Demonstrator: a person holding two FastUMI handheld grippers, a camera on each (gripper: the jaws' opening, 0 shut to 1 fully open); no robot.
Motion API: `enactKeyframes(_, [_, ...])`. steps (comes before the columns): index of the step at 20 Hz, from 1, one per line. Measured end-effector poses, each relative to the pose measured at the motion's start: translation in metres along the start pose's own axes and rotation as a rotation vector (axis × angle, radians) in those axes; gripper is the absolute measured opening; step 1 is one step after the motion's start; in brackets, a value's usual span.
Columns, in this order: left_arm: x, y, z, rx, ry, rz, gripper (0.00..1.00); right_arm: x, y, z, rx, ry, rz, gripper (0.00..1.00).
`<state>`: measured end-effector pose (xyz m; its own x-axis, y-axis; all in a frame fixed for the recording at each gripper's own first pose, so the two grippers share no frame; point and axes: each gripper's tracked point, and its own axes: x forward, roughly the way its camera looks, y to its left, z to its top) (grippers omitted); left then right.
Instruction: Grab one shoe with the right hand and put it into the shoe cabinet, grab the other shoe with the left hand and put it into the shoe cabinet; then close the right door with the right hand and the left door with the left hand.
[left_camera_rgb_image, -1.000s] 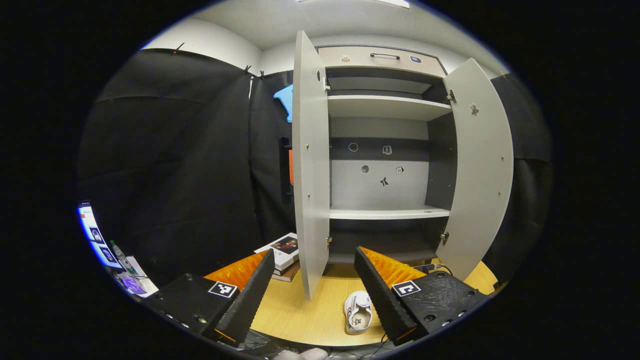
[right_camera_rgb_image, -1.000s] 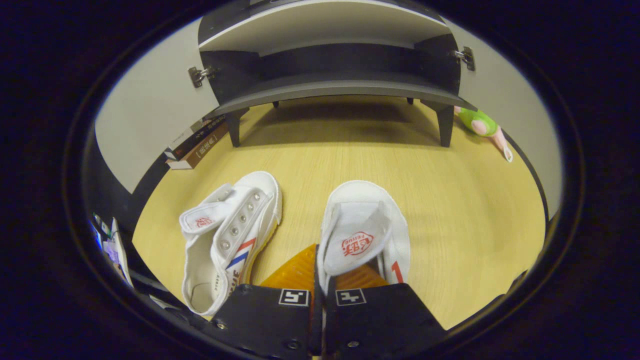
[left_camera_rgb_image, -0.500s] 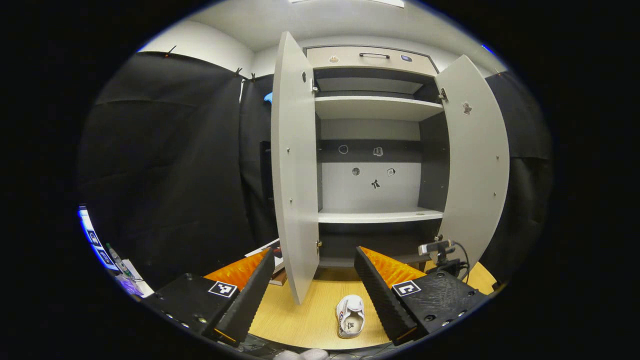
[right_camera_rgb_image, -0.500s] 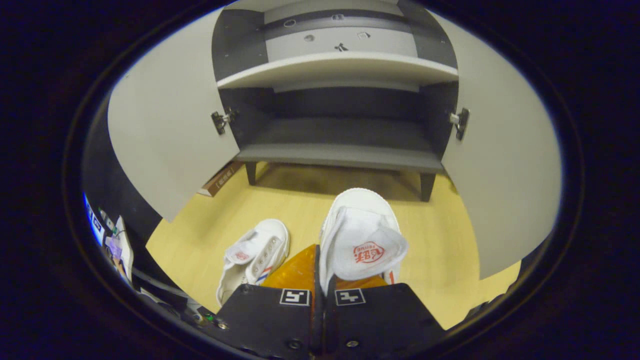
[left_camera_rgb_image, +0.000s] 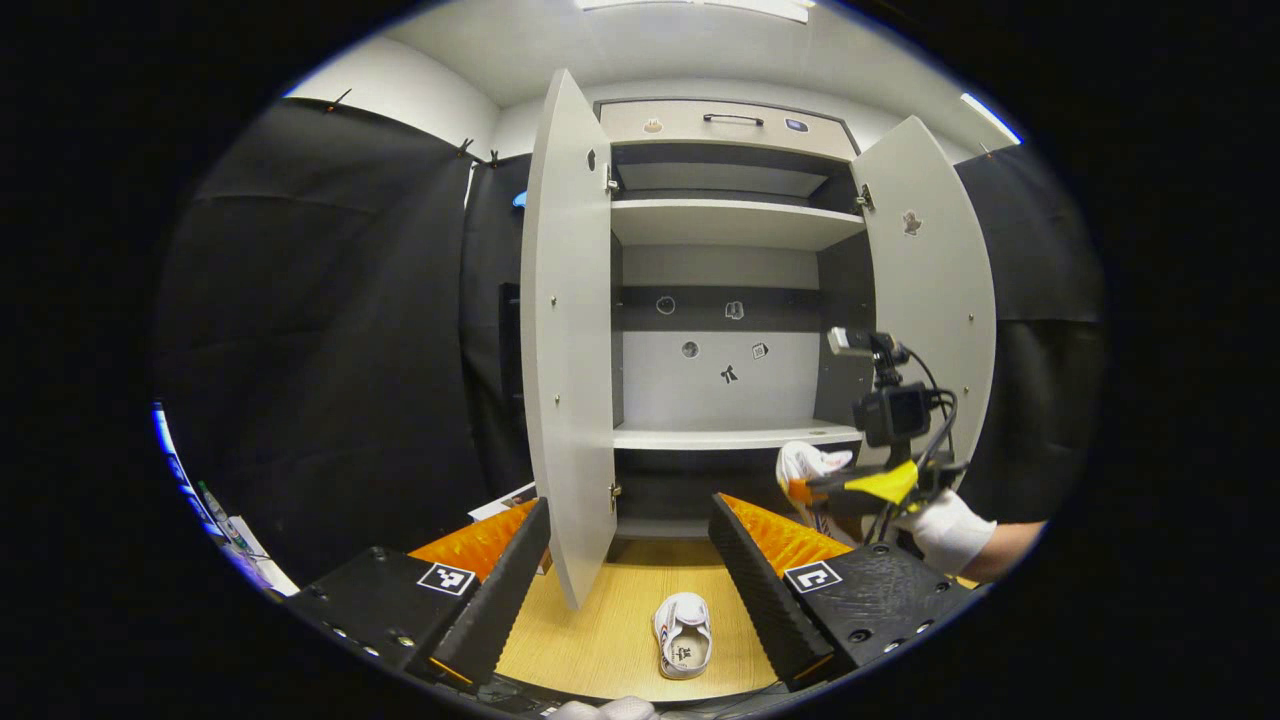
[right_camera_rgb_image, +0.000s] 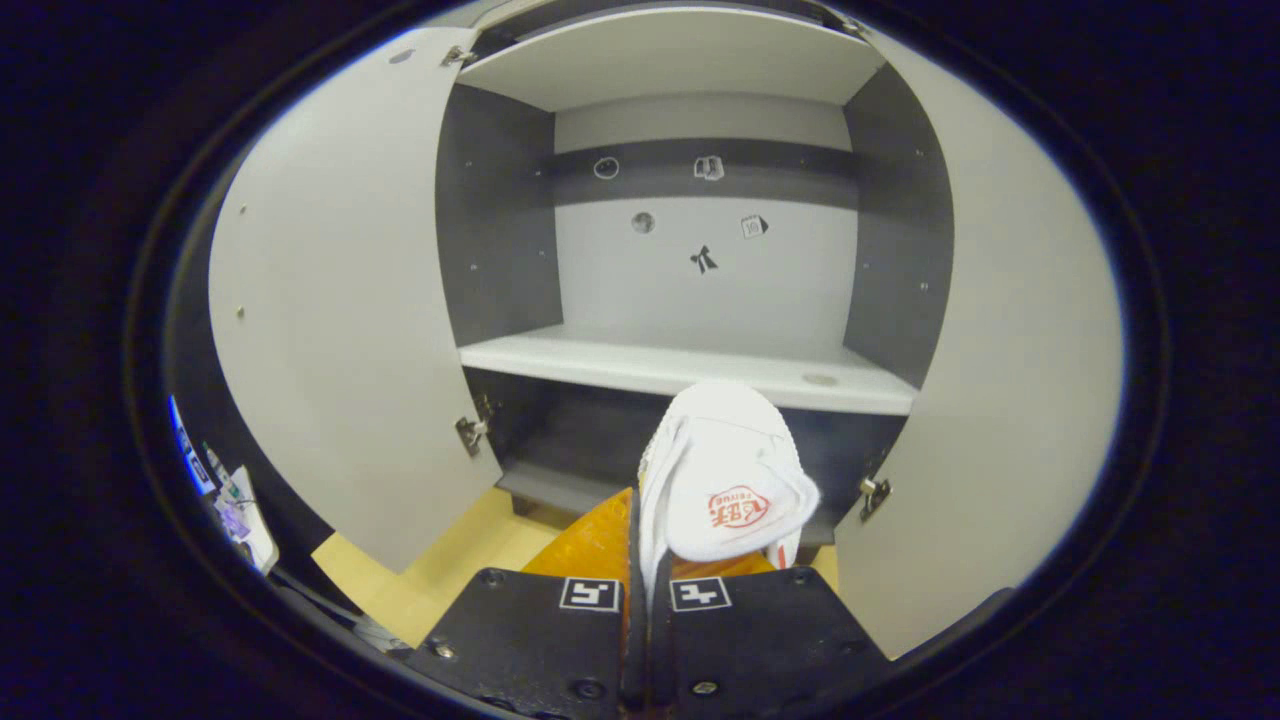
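The right gripper (right_camera_rgb_image: 645, 560) pinches a white shoe (right_camera_rgb_image: 725, 480) with a red tongue logo, held up before the open cabinet (right_camera_rgb_image: 700, 365). The left gripper (left_camera_rgb_image: 630, 560) is spread above the other shoe (left_camera_rgb_image: 683, 635), lying near the table's (left_camera_rgb_image: 610, 650) front edge.

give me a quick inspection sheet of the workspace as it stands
surface: light wood tabletop, shoe cabinet standing on it
job's things: one white shoe held up in front of the middle shelf; second white shoe lying on the tabletop; left door and right door both open; shelves bare
clutter: books beside the left door
grippers: right gripper shut on the held shoe; left gripper open, above the tabletop, holding nothing
cables: black cable looping from the camera on the right gripper
surroundings: black cloth wall, white ceiling; gloved hand holding the right gripper
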<state>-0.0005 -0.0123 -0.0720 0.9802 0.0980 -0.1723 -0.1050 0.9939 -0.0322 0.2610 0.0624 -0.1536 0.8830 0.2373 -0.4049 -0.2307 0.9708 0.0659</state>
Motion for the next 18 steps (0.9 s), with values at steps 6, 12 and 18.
enactKeyframes(6, [-0.002,0.002,-0.007,0.006,0.009,0.018,0.96,0.031,-0.017,0.102,-0.038,-0.11,-0.055,0.06])
enactKeyframes(12, [-0.001,0.012,-0.007,0.006,0.013,0.083,0.96,0.097,-0.036,0.159,-0.048,-0.134,-0.094,0.05])
enactKeyframes(18, [0.004,0.02,-0.007,0.008,0.022,0.134,0.96,0.168,-0.051,0.168,-0.082,-0.046,-0.128,0.06])
